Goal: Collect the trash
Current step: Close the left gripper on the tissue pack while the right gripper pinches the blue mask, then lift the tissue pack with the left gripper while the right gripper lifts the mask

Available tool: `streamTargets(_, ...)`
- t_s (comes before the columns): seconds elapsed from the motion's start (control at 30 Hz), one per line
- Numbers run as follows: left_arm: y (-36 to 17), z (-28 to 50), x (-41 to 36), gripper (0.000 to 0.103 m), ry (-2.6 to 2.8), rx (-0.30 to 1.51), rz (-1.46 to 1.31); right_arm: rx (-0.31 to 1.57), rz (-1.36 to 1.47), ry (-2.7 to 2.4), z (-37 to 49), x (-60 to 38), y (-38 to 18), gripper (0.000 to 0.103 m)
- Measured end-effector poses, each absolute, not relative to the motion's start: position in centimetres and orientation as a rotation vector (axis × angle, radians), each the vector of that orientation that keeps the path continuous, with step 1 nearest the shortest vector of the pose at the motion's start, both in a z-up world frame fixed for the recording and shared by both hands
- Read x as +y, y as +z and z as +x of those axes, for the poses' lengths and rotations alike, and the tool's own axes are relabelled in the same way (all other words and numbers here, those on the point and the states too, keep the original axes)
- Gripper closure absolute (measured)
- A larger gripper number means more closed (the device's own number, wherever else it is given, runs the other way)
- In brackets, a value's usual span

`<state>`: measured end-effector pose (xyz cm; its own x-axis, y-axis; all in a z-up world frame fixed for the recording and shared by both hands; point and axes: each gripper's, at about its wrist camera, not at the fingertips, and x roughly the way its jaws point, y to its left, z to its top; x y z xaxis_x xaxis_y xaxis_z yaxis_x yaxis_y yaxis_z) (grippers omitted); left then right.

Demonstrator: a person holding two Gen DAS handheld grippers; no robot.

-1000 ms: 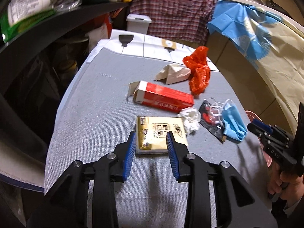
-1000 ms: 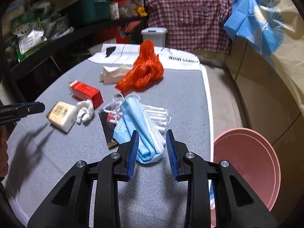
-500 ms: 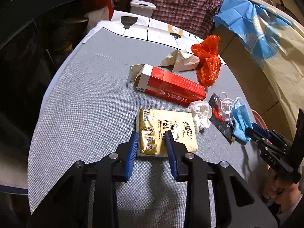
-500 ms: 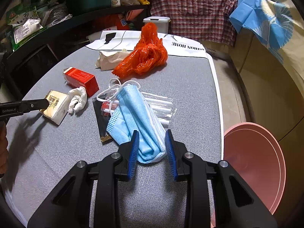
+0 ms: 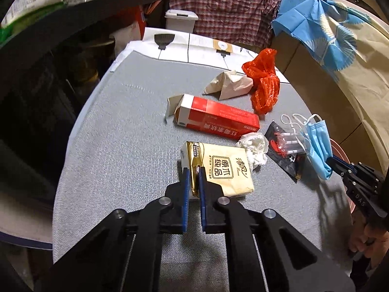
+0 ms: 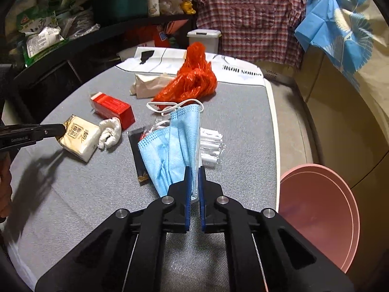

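Observation:
Trash lies scattered on a grey table [image 5: 116, 146]. My left gripper [image 5: 193, 170] is closing and its blue pads pinch the near corner of a gold and cream tissue pack [image 5: 221, 170], also seen as the tissue pack [image 6: 80, 138] in the right wrist view. My right gripper [image 6: 193, 170] is closing too, pinching the near edge of a blue face mask [image 6: 175, 148], the mask [image 5: 318, 146] in the left view. Both pieces rest on the table. A red carton [image 5: 218, 119], crumpled white tissue [image 5: 254, 148], orange plastic bag [image 5: 263, 82], brown paper bag [image 5: 229, 86] and black wrapper [image 5: 284, 150] lie around.
A pink tub [image 6: 321, 214] stands on the floor off the table's right edge. A clear packet of white tubes [image 6: 210, 146] lies beside the mask. Dark shelves [image 6: 73, 39] with bags and a green box line the left. A white lidded bin [image 5: 181, 20] stands behind the table.
Both grippers' jaws have come together: the left onto the corner of the tissue pack, the right onto the edge of the mask. Neither hand has shifted much.

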<state>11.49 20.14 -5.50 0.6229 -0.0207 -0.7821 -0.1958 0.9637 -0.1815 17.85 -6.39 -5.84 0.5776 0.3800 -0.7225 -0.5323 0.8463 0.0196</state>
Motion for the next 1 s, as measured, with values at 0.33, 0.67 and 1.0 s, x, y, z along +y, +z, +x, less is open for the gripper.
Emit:
streamTargets(0.33, -2.7, 10.3, 18.5, 0.100, 0.114, 0.825, -0.178, 0.736, -0.188, 0.537, 16.5, -7.7, -3.7, 0.097)
streamTargets(0.67, -0.6, 9.1, 17.7, 0.100, 0.124, 0.772, -0.142, 0.690, -0.177, 0.528, 15.0, -8.9, -2.0, 0.097)
streamTargets(1.0, 0.9, 8.6, 16.5, 0.100, 0.123, 0.738, -0.128, 0.651, -0.159, 0.512, 13.7, -10.2, -0.5, 0.097)
